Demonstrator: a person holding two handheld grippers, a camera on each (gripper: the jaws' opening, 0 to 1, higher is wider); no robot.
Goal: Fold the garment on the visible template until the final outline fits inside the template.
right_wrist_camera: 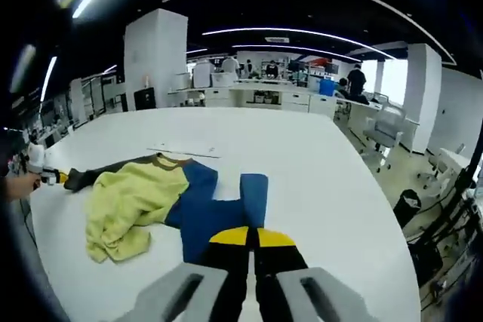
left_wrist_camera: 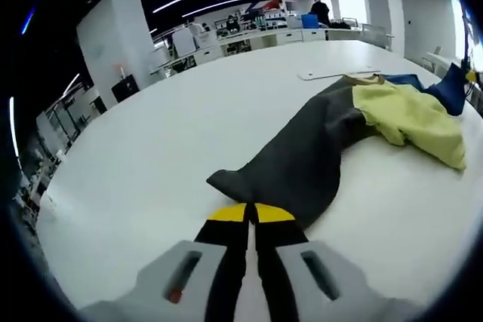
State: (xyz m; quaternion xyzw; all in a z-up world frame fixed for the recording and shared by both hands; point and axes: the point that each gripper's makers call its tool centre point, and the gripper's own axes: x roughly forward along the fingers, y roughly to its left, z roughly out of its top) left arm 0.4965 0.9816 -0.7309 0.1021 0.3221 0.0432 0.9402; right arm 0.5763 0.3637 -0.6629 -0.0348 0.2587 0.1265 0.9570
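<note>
Both claws' jaws closed; garment [right_wrist_camera: 173, 201] bunched, its underside hidden.

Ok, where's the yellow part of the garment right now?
The yellow part lies bunched mid-garment on the white table, between the dark grey section and the blue section.

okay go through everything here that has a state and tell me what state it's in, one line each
Garment: unfolded, rumpled, lying on the table.
Yellow panel: bunched over the middle.
Blue sleeve: spread flat.
Template strip: flat on the table, beyond the collar.
Left gripper: shut at dark sleeve's edge.
Right gripper: shut at blue edge.
</note>
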